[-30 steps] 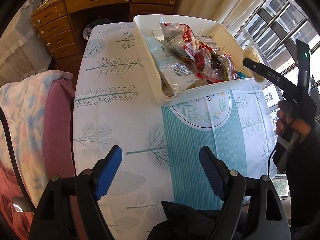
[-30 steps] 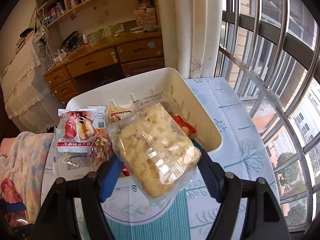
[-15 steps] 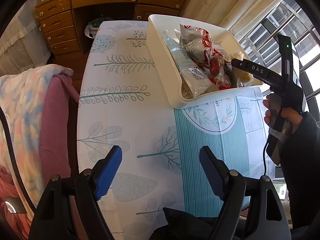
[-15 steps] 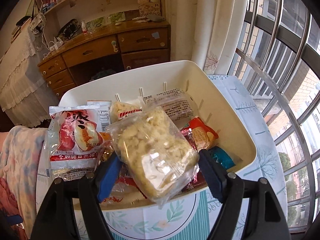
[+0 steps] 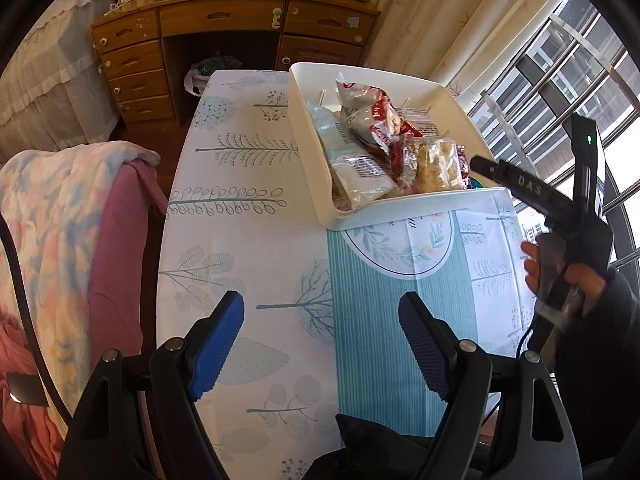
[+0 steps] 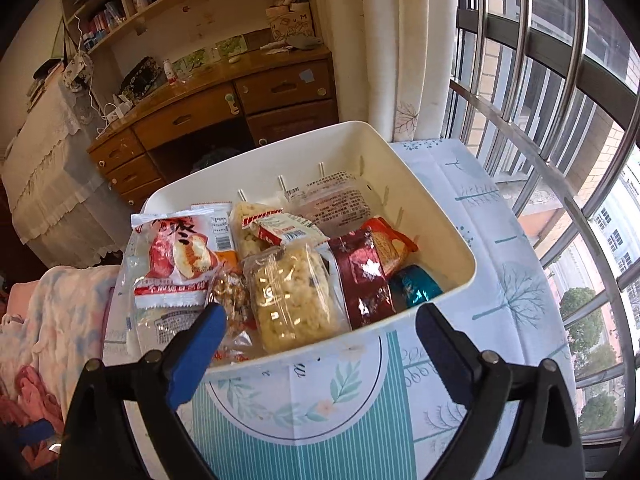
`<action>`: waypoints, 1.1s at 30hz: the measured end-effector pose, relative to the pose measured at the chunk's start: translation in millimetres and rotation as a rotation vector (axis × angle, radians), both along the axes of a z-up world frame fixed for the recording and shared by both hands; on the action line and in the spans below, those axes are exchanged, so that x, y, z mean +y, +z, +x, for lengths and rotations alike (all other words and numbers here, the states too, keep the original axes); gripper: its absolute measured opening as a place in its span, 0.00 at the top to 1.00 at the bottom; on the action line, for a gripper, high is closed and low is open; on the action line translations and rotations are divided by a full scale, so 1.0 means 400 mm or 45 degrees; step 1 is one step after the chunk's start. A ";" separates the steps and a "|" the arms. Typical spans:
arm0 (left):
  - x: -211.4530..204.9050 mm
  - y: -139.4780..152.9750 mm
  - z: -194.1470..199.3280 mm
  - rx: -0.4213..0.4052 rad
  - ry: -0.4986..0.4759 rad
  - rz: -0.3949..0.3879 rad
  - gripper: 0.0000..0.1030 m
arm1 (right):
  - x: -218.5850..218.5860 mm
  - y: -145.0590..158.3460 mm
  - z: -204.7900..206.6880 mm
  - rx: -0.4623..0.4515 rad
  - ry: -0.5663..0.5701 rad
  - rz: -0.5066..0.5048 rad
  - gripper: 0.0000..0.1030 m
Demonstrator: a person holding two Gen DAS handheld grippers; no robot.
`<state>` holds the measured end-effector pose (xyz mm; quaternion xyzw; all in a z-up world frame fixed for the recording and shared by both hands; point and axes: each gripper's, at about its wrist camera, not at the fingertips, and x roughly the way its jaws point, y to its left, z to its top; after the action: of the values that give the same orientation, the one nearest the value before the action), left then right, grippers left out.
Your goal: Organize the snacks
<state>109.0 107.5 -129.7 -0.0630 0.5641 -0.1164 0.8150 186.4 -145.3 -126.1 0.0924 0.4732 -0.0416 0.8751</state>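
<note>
Clear-wrapped pale puffed snack (image 6: 294, 298) lies in bin (image 6: 448, 236); both tongs spread, right opening.

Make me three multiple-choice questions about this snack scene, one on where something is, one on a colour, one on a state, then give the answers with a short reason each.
1. Where does the clear packet of pale puffed snack lie?
A. On the tablecloth beside the bin
B. In the white bin, at its near wall
C. On the wooden desk

2. What colour are the pads on the gripper fingers?
A. Blue
B. Red
C. Yellow

3. How does the left gripper stand?
A. Shut on a red packet
B. Shut on the bin's rim
C. Open, nothing between its fingers

Answers:
1 B, the packet rests among the other snacks inside the bin.
2 A, both wrist views show blue pads.
3 C, only the patterned tablecloth shows in the gap.
</note>
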 end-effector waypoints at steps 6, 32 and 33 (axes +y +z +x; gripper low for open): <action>-0.061 0.004 -0.081 0.006 0.042 0.010 0.23 | -0.052 -0.036 -0.122 0.098 0.000 0.031 0.06; -0.191 0.244 -0.334 -0.246 0.152 0.063 0.10 | -0.082 0.312 -0.515 0.096 0.277 0.018 0.06; -0.193 0.262 -0.340 -0.263 0.151 0.063 0.09 | -0.070 0.327 -0.522 0.094 0.298 0.001 0.06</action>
<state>-27.0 30.3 -25.0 -0.0639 0.4752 -0.0599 0.8755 -22.6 -173.3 4.9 0.0355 0.5128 0.0576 0.8558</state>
